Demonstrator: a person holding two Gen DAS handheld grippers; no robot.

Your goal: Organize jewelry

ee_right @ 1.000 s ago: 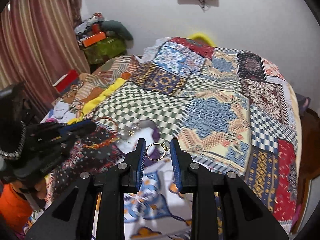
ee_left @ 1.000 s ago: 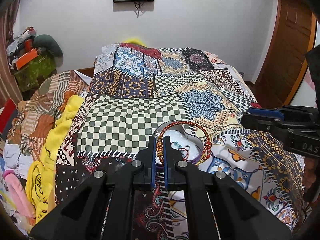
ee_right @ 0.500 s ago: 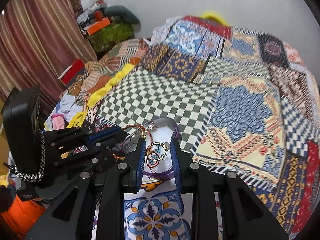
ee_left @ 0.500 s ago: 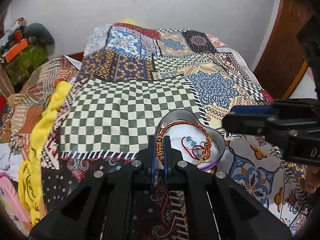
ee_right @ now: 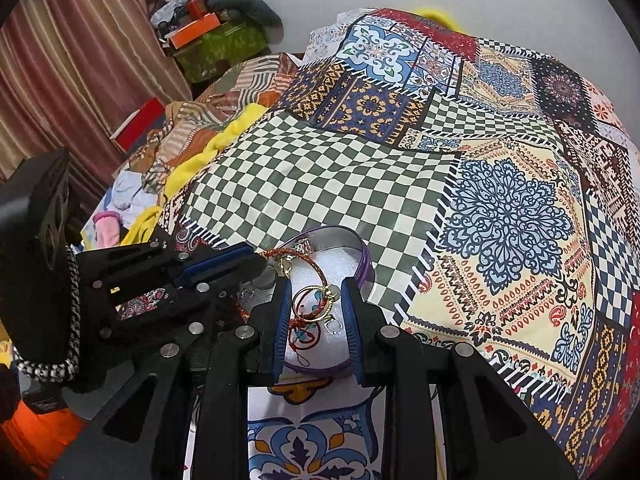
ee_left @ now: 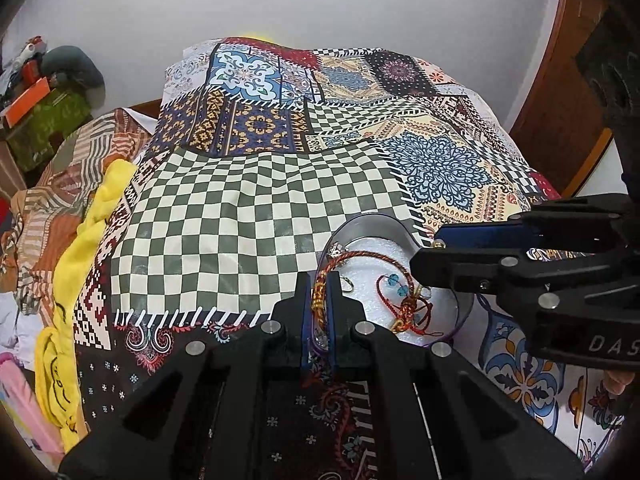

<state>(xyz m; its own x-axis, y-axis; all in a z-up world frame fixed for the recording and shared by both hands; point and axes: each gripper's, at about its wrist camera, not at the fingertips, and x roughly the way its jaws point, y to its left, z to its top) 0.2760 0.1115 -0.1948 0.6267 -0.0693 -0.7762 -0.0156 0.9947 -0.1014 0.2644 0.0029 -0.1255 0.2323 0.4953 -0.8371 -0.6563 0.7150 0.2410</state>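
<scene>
A heart-shaped tin (ee_left: pixel 372 227) with a purple rim and white foam lining lies on the patchwork bedspread; it also shows in the right wrist view (ee_right: pixel 340 238). My left gripper (ee_left: pixel 319 298) is shut on a red-and-gold cord bracelet (ee_left: pixel 362 255), whose loop hangs over the tin. A thin red cord with blue beads (ee_left: pixel 394 280) lies inside. My right gripper (ee_right: pixel 316 304) holds a gold ring (ee_right: pixel 312 305) between its fingers just above the tin's foam. It shows from the side in the left wrist view (ee_left: pixel 436 245).
The bedspread (ee_left: pixel 248 216) covers the whole bed. A yellow cloth (ee_left: pixel 76 248) and striped fabric lie along the left edge. Boxes and clutter (ee_right: pixel 208 36) stand by the curtain at the far left. A wooden door (ee_left: pixel 568 92) is at the right.
Both grippers have moved forward and down over the tin. The bracelet loop now hangs over the foam, and the ring sits just above it.
</scene>
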